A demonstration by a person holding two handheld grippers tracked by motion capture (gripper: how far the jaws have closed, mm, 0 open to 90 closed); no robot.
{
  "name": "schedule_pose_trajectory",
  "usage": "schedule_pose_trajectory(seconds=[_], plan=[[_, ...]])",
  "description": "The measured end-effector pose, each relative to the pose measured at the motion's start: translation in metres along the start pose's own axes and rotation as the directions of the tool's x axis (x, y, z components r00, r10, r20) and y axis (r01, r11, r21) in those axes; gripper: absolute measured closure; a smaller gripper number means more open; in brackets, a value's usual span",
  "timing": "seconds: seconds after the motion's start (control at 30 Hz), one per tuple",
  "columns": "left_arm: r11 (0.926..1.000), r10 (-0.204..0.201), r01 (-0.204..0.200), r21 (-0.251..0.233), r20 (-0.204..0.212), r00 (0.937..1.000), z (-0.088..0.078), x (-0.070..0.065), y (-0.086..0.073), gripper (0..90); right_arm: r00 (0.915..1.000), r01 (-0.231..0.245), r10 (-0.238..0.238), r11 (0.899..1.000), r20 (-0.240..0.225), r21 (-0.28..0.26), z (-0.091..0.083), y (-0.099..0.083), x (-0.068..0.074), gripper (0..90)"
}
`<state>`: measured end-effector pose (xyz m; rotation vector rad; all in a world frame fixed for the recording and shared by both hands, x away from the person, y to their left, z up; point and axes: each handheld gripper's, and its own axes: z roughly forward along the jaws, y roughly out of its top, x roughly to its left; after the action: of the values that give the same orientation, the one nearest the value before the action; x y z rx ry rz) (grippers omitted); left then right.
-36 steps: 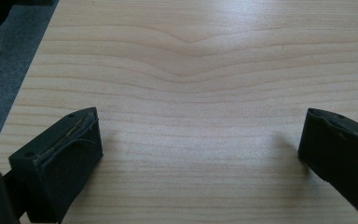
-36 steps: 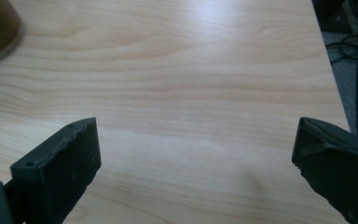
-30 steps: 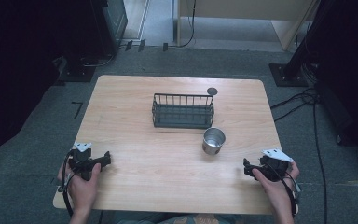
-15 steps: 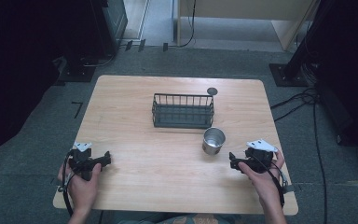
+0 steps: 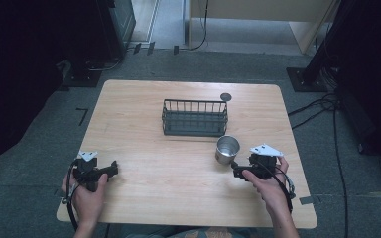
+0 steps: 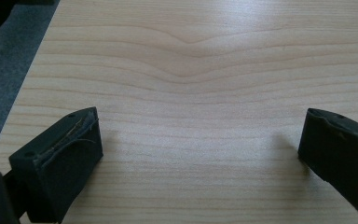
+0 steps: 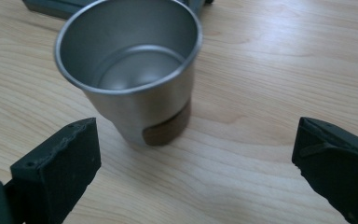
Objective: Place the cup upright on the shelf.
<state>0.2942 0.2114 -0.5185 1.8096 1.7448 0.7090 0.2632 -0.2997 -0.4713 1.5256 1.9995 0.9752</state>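
From the high view, we hold the right gripper [image 5: 234,171] just near of the steel cup [image 5: 226,149], which stands upright beside the wire basket [image 5: 194,118]; the left gripper [image 5: 113,170] rests at the table's [image 5: 144,198] near left. In the left gripper view, jaws spread wide over bare wood. In the right gripper view, our jaws gape empty, lined up to straddle the cup [image 7: 130,70].

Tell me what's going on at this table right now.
A person holds a claw in each hand. The right claw is open and close to a steel cup standing upright and empty on the wooden table, not yet gripping it. The left claw is open over bare wood near the front edge. A dark wire basket sits just behind the cup.
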Motion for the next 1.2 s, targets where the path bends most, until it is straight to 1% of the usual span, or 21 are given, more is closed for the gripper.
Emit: schedule_pose_trajectory(seconds=[0.17,0.23,0.3,0.4,0.53,0.63,0.67,0.73,0.77,0.87,0.93,1.0,1.1,1.2], plan=[[1.0000,0.000,0.000,0.000,0.000,1.0000,0.000,0.000,0.000,0.0,0.9996,0.003,-0.004,1.000,-0.029,-0.009,0.009,0.006,0.009,0.8],[1.0000,0.000,0.000,-0.001,0.002,1.0000,0.000,0.000,0.000,0.0,0.9991,0.013,-0.013,1.000,-0.040,-0.014,0.013,0.008,0.013,0.8],[1.0000,0.002,-0.002,0.000,0.005,1.0000,0.000,0.000,0.000,0.0,0.9983,0.018,-0.018,1.000,-0.055,-0.010,0.018,0.010,0.017,0.8],[1.0000,0.002,-0.002,0.000,0.005,1.0000,0.000,0.000,0.000,0.0,0.9976,0.029,-0.028,1.000,-0.063,0.002,0.026,0.013,0.022,0.8],[1.0000,0.005,-0.005,0.001,0.006,1.0000,0.000,0.000,0.000,0.0,0.9977,0.033,-0.032,0.999,-0.059,0.011,0.038,0.016,0.026,1.1],[1.0000,0.007,-0.007,0.000,0.007,1.0000,0.001,0.000,0.000,0.0,0.9963,0.058,-0.057,0.998,-0.065,0.016,0.047,0.018,0.029,2.4],[1.0000,0.006,-0.006,0.000,0.007,1.0000,0.001,0.000,0.000,0.0,0.9966,0.069,-0.068,0.997,-0.048,0.018,0.050,0.019,0.029,3.5],[1.0000,0.004,-0.004,0.000,0.005,1.0000,0.001,-0.001,0.001,0.0,0.9977,0.063,-0.063,0.998,-0.026,0.007,0.055,0.020,0.028,9.8],[1.0000,0.003,-0.003,0.000,0.002,1.0000,0.001,-0.001,0.001,0.0,0.9978,0.063,-0.063,0.998,-0.020,0.006,0.057,0.021,0.028,11.6],[0.9999,0.010,-0.010,-0.008,0.009,0.9999,0.000,-0.002,0.001,1.6,0.9968,0.077,-0.077,0.997,-0.022,-0.003,0.060,0.022,0.030,14.2],[0.9999,0.013,-0.013,-0.011,0.012,0.9998,0.000,-0.002,0.000,3.3,0.9968,0.079,-0.079,0.997,-0.008,-0.012,0.060,0.022,0.030,17.6],[0.9999,0.011,-0.011,-0.012,0.012,0.9999,0.000,-0.002,0.000,3.8,0.9965,0.082,-0.082,0.997,-0.017,-0.012,0.060,0.022,0.030,17.9],[0.9999,0.006,-0.006,-0.016,0.008,0.9999,0.000,-0.002,0.000,5.2,0.9962,0.084,-0.085,0.996,-0.019,-0.008,0.059,0.023,0.030,18.2],[0.9999,0.003,-0.003,-0.015,0.006,1.0000,0.000,-0.002,0.001,5.2,0.9971,0.072,-0.073,0.997,-0.023,-0.024,0.058,0.024,0.030,18.3]])
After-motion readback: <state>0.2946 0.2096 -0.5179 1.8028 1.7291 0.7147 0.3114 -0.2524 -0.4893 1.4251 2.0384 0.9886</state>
